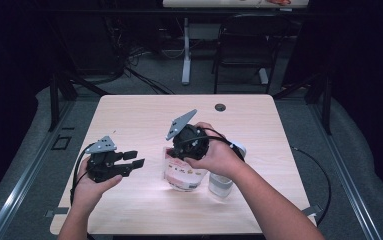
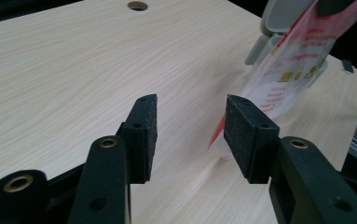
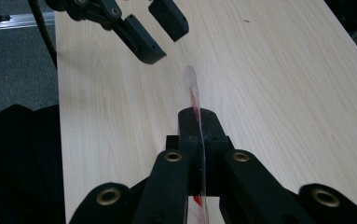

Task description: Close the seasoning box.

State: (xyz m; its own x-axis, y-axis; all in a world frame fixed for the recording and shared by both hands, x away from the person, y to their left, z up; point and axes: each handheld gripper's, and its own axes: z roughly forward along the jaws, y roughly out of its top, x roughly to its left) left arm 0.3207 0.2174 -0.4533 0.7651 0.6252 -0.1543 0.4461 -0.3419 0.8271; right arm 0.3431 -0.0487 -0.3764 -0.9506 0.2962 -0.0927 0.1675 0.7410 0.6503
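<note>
Wooden table (image 1: 129, 115): right tongs (image 3: 197, 122) pinch pouch (image 1: 181, 175) top edge

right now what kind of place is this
Probably a lab or recording workspace: a light wooden table on carpet, tangled cables by dark equipment behind it, and a black chair.

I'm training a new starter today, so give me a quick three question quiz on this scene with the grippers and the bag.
1. True or false: the right gripper is shut on the bag.
2. The left gripper has its jaws: A) apart, B) shut on the bag, C) shut on the jar.
3. What clear thing stands on the table beside the bag?

Key: 1 true. 2 A. 3 the jar.
</note>
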